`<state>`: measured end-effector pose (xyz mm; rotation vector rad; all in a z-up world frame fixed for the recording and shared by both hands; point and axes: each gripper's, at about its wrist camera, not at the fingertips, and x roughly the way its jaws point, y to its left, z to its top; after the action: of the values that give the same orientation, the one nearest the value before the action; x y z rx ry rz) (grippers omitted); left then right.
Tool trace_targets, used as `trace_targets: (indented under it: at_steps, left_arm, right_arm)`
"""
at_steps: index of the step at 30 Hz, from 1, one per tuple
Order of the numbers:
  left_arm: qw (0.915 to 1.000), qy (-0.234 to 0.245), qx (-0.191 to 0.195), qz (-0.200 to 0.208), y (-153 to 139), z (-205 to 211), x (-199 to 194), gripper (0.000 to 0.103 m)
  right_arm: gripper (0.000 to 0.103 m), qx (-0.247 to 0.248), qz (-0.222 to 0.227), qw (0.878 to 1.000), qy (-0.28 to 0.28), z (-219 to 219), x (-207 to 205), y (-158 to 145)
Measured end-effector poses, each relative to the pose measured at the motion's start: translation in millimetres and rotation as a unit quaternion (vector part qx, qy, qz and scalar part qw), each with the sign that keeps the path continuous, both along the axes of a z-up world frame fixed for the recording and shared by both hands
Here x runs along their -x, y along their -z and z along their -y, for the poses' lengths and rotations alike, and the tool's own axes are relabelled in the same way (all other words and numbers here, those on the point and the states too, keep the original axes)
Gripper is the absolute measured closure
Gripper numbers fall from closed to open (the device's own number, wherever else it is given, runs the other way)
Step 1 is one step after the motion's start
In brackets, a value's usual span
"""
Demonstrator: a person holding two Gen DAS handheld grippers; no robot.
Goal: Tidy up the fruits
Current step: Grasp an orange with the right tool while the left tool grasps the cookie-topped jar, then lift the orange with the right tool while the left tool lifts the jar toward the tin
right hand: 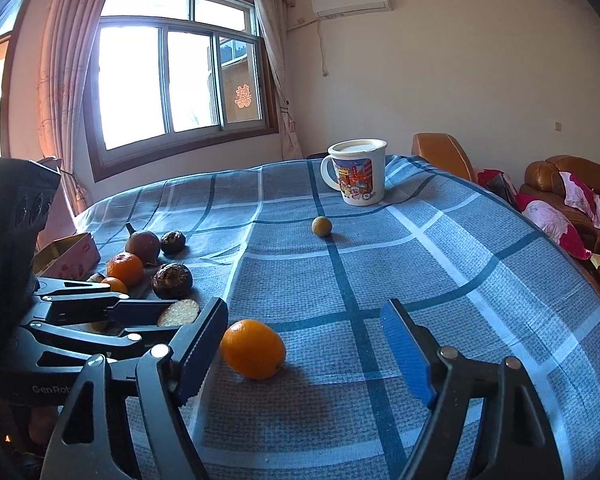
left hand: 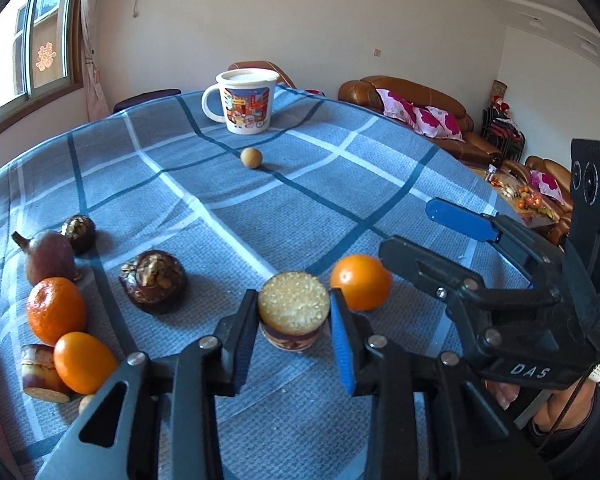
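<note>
At lower centre of the left wrist view, the left gripper (left hand: pixel 294 320) clamps the short purple-skinned cane piece with pale cut top (left hand: pixel 293 309), best lifted straight; lower centre opposite, right gripper (right hand: pixel 304 350) gapes around the glossy orange citrus fruit (right hand: pixel 253 349), untouched.

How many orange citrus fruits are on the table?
3. One lies alone beside the right tongs. Two sit in the left cluster: a mandarin and a smoother one in front of it. More may be hidden behind the tongs.
</note>
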<state>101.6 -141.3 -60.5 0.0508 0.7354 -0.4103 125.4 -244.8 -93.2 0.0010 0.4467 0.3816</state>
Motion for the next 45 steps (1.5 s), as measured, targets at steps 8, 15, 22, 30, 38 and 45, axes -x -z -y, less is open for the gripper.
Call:
trace_targets:
  at_steps: [8, 15, 22, 30, 38, 45]
  left_arm:
    - [0.9990, -0.033, 0.014, 0.026, -6.0, -24.1, 9.4, 0.067]
    - [0.9959, -0.060, 0.016, 0.066, -12.6, -33.1, 22.4, 0.067]
    - [0.9926, -0.077, 0.003, 0.094, -16.8, -35.4, 31.8, 0.067]
    - [0.9904, -0.087, -0.002, 0.108, -18.6, -40.0, 38.7, 0.067]
    - [0.9872, -0.099, -0.008, 0.125, -24.5, -44.7, 44.6, 0.067]
    - [0.9857, -0.103, -0.011, 0.133, -26.5, -46.4, 45.7, 0.067]
  right_arm:
    - [0.052, 0.046, -0.043, 0.997, -0.041, -32.9, -13.5, 19.0]
    - [0.061, 0.058, -0.062, 0.995, -0.051, -36.5, -17.7, 23.1]
    - [0.062, 0.049, -0.043, 0.996, -0.056, -33.4, -13.8, 20.9]
    - [0.062, 0.046, -0.020, 0.996, -0.072, -41.1, -4.5, 17.3]
    - [0.062, 0.042, -0.007, 0.995, -0.085, -47.2, 1.1, 11.8]
    - [0.062, 0.038, 0.003, 0.995, -0.092, -50.2, 4.7, 7.7]
